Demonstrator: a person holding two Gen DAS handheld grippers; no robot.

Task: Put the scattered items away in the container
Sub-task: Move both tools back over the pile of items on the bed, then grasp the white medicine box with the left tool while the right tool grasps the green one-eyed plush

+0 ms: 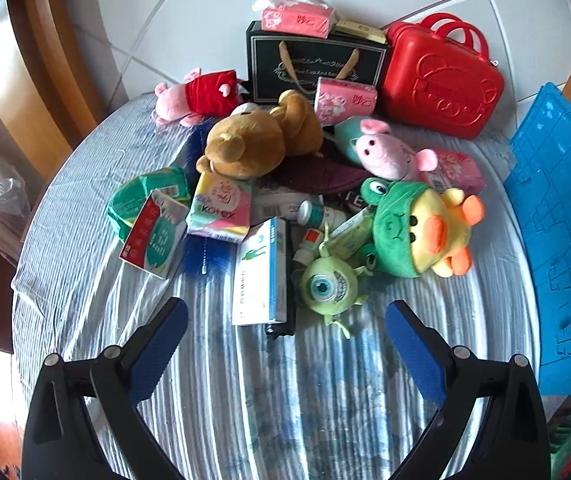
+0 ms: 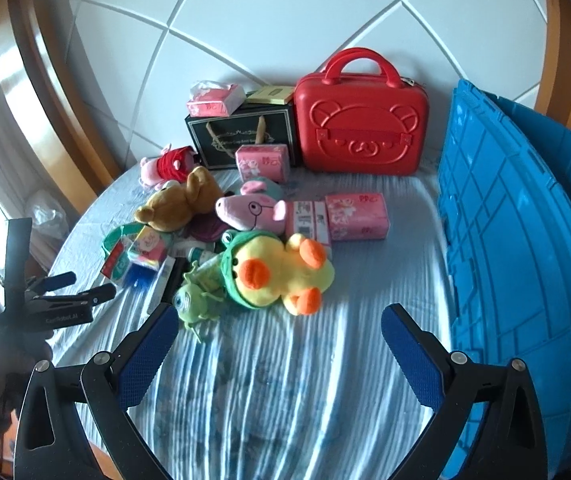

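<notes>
Left edge: wooden frame [image 2: 45, 92] curving up beside the bed, a crumpled clear bag [image 2: 47, 210] at its foot.
My left tongs [image 1: 285, 320]: spread wide, holding nothing, hovering over bare sheet just short of the pile.
Surface: blue-and-white striped sheet [image 2: 285, 380], rumpled, open under both my tongs.
Pile, ahead of the left tongs: white box [image 1: 261, 272] and green one-eyed toy [image 1: 329, 284] nearest; green packets [image 1: 149, 216] further left; brown bear [image 1: 257, 140] and pink pig [image 1: 385, 152] beyond.
Duck [image 2: 281, 272]: yellow with a green frog hood, lying on the sheet ahead of my right tongs, left of their centre.
My right tongs [image 2: 279, 336]: spread wide, empty, over bare sheet.
Far side: black gift bag [image 2: 245, 136] and red case [image 2: 361, 124] upright against the white quilted headboard [image 2: 285, 12]; pink tissue packs [image 2: 357, 216] before them.
Container: blue crate [image 2: 525, 260], right of both tongs, on the bed's right edge, apart from the pile.
</notes>
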